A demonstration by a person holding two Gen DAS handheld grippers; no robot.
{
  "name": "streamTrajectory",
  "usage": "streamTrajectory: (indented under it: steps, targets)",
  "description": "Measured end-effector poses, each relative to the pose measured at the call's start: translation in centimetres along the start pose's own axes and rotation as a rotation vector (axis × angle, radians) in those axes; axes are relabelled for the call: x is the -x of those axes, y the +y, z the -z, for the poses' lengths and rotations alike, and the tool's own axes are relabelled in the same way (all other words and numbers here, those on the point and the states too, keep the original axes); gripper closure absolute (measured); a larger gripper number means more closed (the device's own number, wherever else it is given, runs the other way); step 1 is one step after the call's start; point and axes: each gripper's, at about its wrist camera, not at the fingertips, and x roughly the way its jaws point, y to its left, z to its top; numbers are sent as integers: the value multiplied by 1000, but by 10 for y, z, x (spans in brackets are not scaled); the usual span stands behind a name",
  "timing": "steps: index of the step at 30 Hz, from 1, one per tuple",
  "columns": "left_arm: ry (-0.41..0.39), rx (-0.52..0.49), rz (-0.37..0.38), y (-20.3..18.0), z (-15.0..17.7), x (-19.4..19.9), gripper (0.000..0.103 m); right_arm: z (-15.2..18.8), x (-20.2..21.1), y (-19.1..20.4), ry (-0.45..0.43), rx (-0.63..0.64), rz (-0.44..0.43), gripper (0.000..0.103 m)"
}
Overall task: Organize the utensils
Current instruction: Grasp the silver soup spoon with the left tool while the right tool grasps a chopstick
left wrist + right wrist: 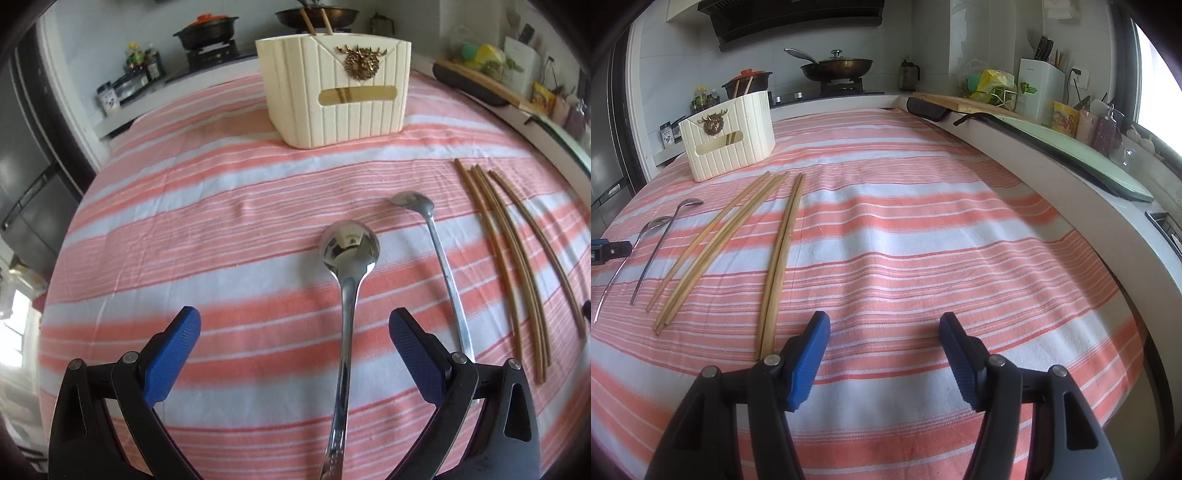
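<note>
My left tongs (294,339) gape wide astride the large spoon (349,273), its handle running straight back between them toward me, bowl pointing at the cream utensil holder (332,92). My right tongs (884,345), wide and empty, sit beside the chopsticks (779,258).

A table draped in a pink-and-white striped cloth (923,236) carries everything here. Toward its far side stands a cream ribbed utensil holder (334,92) with a slot in its front – two chopstick tips show above its rim. Nearer lie two metal spoons side by side, apart from each other: a larger spoon (349,258) and a slimmer spoon (436,240), bowls pointing toward the holder. To their right lie loose wooden chopsticks (713,247) in a slightly fanned group, then a pair (781,254) lying touching along their length – all flat on the cloth.
</note>
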Motion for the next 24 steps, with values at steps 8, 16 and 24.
streamTrajectory:
  steps: [8,16,24]
  targets:
    - [-1,29,-37,21,-21,-11,2,1,0,1,-1,-10,3,39]
    - [3,127,-64,60,-12,-5,3,1,0,2,-7,-7,4,38]
    - [5,244,92,75,20,16,3,-13,2,-5,63,-27,-83,39]
